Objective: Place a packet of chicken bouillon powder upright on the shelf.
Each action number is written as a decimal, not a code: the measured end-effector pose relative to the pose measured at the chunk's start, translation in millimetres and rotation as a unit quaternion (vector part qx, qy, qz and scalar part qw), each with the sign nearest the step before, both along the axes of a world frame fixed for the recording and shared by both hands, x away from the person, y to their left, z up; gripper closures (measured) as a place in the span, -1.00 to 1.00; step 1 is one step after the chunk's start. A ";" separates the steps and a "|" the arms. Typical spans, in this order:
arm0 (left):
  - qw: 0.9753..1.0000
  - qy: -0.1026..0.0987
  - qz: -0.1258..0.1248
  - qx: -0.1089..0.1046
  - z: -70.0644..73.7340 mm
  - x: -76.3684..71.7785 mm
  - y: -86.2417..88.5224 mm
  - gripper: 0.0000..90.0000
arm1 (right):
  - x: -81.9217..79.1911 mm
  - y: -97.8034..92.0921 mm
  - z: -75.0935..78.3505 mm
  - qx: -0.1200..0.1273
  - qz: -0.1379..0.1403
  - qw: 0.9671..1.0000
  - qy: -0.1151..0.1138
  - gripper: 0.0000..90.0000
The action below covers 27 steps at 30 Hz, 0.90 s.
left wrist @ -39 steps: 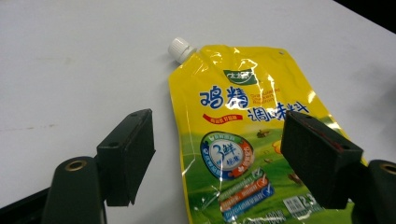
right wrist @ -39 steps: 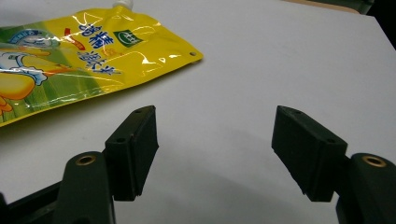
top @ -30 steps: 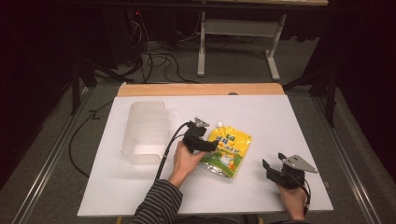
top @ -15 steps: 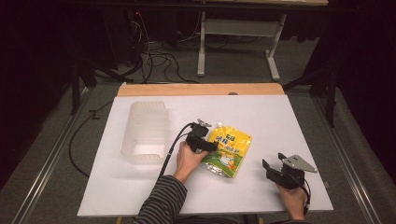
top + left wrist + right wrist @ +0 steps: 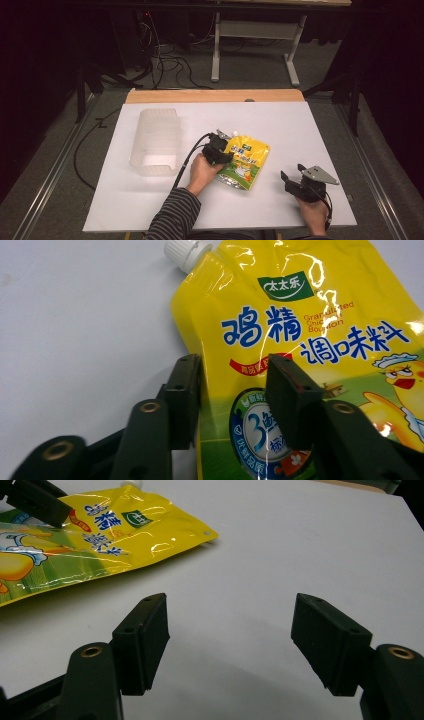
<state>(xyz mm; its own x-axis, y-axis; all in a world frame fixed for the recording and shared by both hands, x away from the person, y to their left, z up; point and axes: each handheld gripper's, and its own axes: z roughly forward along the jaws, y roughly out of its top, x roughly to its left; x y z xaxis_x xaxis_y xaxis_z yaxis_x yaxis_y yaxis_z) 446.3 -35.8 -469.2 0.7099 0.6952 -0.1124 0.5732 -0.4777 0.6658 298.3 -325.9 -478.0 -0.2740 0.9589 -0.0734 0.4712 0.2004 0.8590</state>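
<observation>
A yellow spouted pouch (image 5: 245,160) with blue lettering and a white screw cap (image 5: 185,252) lies flat near the middle of the white table. My left gripper (image 5: 224,149) is at the pouch's left edge. In the left gripper view, its jaws (image 5: 232,370) are open a narrow way and straddle that edge of the pouch (image 5: 310,315): one jaw is over the table, the other over the print. My right gripper (image 5: 291,171) rests near the front right, wide open and holding nothing (image 5: 230,610). The pouch (image 5: 75,530) lies ahead of it to the left.
A clear plastic container (image 5: 157,140) stands on the table left of the pouch. The white sheet (image 5: 300,125) covers the table, with a wooden strip (image 5: 215,95) along the far edge. Cables and a desk frame lie on the floor beyond.
My left gripper has moved a little to the right, onto the pouch's left edge. The right gripper and the pouch have stayed put.
</observation>
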 end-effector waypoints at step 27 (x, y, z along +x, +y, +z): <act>0.997 -0.023 -0.034 -0.073 37.5 -16.0 16.3 0.95 | -0.4 -1.2 0.0 0.006 0.001 1.000 -0.004 -0.30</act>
